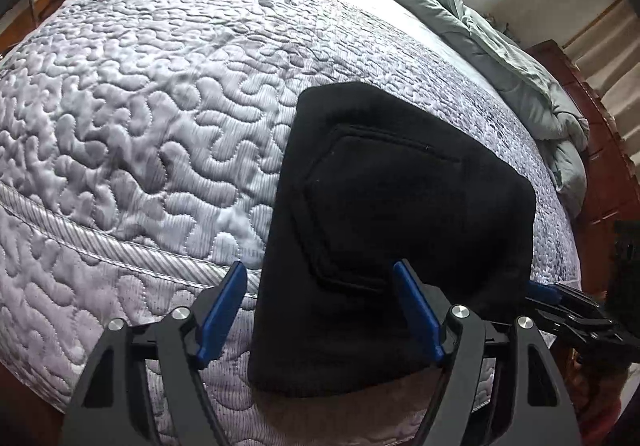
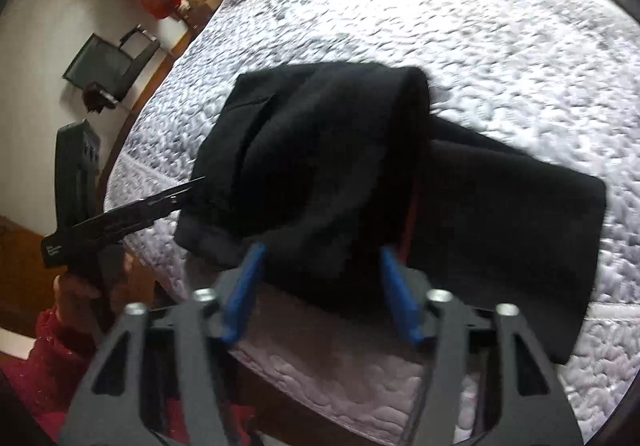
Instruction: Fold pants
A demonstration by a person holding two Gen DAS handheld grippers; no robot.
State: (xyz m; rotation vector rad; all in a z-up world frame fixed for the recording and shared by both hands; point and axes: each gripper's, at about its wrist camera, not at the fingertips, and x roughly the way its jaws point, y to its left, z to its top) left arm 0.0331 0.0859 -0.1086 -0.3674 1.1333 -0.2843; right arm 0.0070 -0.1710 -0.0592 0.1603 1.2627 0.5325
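While left view shows pants [image 1: 384, 206] pocket, right shows sleeve [image 2: 52, 350].

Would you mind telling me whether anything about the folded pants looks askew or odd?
Yes: the black pants lie on the mattress unevenly folded. In the right wrist view the top fold sits skewed, leaving a lower layer sticking out to the right.
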